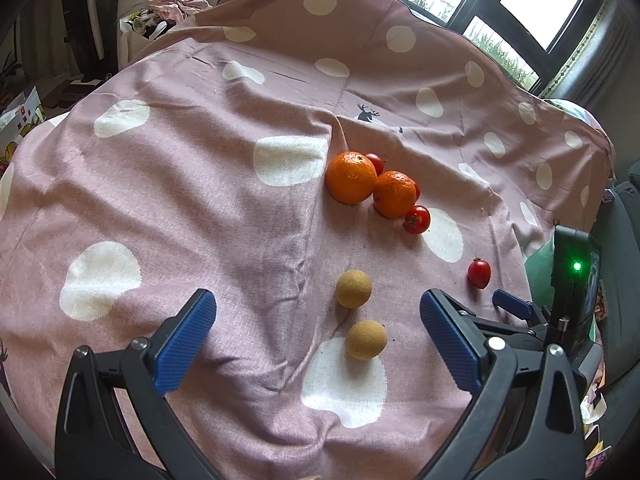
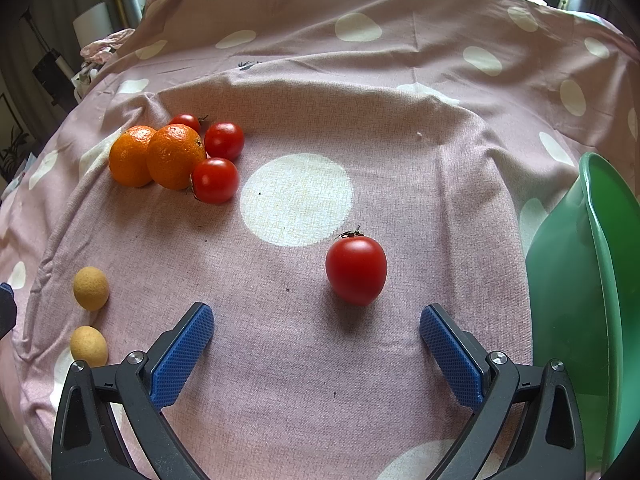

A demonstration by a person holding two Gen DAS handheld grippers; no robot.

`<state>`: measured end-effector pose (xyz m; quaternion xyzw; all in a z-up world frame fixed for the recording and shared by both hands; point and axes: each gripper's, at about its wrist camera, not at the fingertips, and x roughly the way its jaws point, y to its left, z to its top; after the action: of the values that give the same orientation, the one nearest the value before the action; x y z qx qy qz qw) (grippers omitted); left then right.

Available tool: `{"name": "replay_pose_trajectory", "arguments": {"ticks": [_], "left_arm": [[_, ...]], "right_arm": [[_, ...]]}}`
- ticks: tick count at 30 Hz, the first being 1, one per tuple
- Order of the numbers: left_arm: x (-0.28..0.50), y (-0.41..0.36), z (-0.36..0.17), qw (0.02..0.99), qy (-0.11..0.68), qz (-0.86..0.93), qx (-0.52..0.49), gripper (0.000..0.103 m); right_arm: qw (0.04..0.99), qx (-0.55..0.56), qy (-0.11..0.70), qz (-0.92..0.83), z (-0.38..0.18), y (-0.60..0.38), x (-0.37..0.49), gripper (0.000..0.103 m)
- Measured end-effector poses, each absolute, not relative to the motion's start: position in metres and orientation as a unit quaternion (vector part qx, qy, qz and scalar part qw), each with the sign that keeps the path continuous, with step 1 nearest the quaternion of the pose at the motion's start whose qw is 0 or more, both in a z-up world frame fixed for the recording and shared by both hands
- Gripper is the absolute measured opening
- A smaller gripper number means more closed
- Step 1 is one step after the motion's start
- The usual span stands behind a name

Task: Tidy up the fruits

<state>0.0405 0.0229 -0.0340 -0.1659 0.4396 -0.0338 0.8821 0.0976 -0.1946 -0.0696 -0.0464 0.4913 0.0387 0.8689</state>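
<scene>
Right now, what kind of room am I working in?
Probably a lived-in room at home, not a lab. The fruit lies on a pink polka-dot cloth that looks like bedding or a throw, a window stands behind it, and a heap of clothes sits at the back left.

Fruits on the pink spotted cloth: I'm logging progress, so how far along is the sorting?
Nothing looks done yet. The green bowl shows no fruit in the part visible. Both the left claw and right claw are open and empty; the right one faces the lone tomato. Left: two oranges, three clustered tomatoes, and two tan round fruits, all on the cloth.
</scene>
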Motion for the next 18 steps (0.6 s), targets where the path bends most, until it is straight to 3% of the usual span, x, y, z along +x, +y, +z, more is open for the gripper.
{"name": "replay_pose_trajectory", "arguments": {"ticks": [18], "left_arm": [[0.0456,0.0209,-0.0417,0.881,0.448,-0.019,-0.154,0.102]], "right_arm": [[0.869,-0.047,0.491,0.039,-0.0699,-0.1946,0.0986,0.102]]}}
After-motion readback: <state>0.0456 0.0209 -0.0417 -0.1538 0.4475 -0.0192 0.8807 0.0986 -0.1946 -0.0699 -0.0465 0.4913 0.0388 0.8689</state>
